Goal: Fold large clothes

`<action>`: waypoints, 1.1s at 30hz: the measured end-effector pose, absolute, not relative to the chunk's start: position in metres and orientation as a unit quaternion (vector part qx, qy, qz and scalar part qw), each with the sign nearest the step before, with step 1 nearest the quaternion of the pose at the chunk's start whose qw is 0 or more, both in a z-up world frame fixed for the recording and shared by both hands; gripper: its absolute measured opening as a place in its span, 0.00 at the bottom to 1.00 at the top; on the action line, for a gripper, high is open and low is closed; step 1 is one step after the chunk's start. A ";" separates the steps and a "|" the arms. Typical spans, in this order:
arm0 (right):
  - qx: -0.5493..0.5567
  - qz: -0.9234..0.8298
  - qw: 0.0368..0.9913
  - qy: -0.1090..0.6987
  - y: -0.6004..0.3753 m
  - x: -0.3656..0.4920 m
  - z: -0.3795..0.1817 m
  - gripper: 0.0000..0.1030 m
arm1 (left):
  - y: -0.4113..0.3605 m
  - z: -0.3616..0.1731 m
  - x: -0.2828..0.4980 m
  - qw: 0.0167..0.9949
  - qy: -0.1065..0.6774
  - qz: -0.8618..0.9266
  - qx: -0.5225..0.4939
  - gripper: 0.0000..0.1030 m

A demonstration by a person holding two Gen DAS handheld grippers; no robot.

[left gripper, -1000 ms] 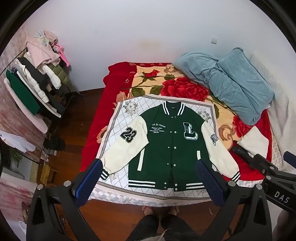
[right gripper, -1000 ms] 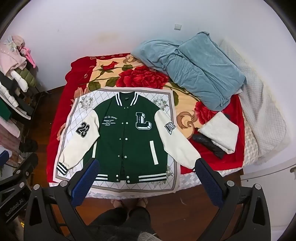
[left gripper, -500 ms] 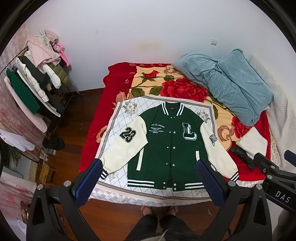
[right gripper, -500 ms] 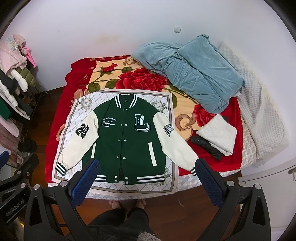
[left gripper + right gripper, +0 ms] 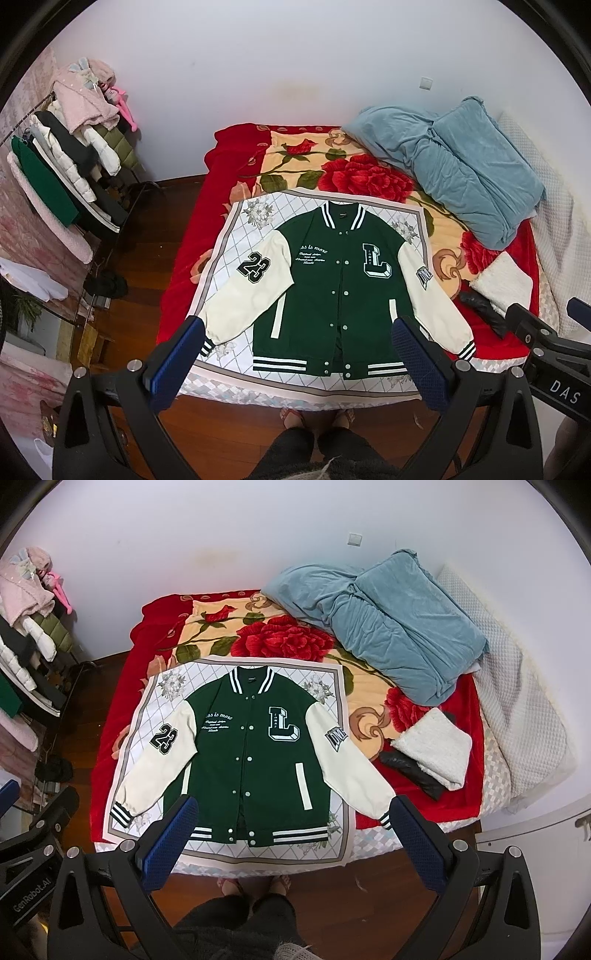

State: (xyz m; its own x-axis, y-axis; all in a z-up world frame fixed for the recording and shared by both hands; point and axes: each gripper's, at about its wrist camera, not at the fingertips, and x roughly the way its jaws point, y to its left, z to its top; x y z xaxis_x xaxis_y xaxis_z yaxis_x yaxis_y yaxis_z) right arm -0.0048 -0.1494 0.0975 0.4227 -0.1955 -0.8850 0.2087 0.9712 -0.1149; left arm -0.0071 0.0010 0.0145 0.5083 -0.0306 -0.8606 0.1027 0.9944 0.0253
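Along the left wall: a clothes rack [image 5: 62, 177] hung with pink, white, black, olive and green garments, standing on the wooden floor [image 5: 140, 236] beside the bed.

Left gripper [image 5: 297, 325]: held above the foot of the bed, blue-padded fingers [image 5: 177, 363] spread wide apart, nothing between them, not touching any cloth.

Centre of the bed: a white diamond-patterned cloth [image 5: 236, 243] with a grey border and floral corners, spread flat over a red rose-print blanket [image 5: 365, 181]. On that cloth lies the varsity jacket [image 5: 336, 288], green body, cream sleeves, front side up and snapped shut, collar toward the wall, striped hem toward the person. Both sleeves angle outward and down; the one on the view's left carries a "23" patch [image 5: 254, 267], the chest a large "L" [image 5: 375, 260], and the sleeve on the view's right a smaller patch, its cuff reaching past the cloth's edge onto the red blanket.

Right gripper [image 5: 293, 805]: likewise raised over the near edge, blue pads [image 5: 417, 843] standing far apart and empty, clear of the jacket.

Far right of the bed: a heaped blue blanket [image 5: 388, 624] toward the wall; nearer, a folded white fleecy item [image 5: 434, 751] lying on a black object [image 5: 413, 771]; a grey quilted cover [image 5: 517, 701] along the edge.

Below, between the grippers: the person's feet [image 5: 255, 884] at the bed's foot.
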 end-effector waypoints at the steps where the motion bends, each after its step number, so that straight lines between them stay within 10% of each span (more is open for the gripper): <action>1: 0.006 -0.120 0.843 0.524 -0.149 -0.004 0.096 1.00 | 0.001 0.014 -0.006 0.868 0.495 -0.038 0.037 1.00; 33: 0.006 -0.120 0.844 0.523 -0.148 -0.004 0.101 1.00 | -0.013 0.021 -0.005 0.868 0.494 -0.040 0.034 1.00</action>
State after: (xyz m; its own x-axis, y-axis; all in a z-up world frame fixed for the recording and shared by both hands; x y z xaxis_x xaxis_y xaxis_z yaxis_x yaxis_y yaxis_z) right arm -0.0040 -0.1482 0.1015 0.4241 -0.1964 -0.8841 0.2088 0.9711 -0.1156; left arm -0.0054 -0.0125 0.0212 0.5097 -0.0355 -0.8596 0.1031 0.9945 0.0200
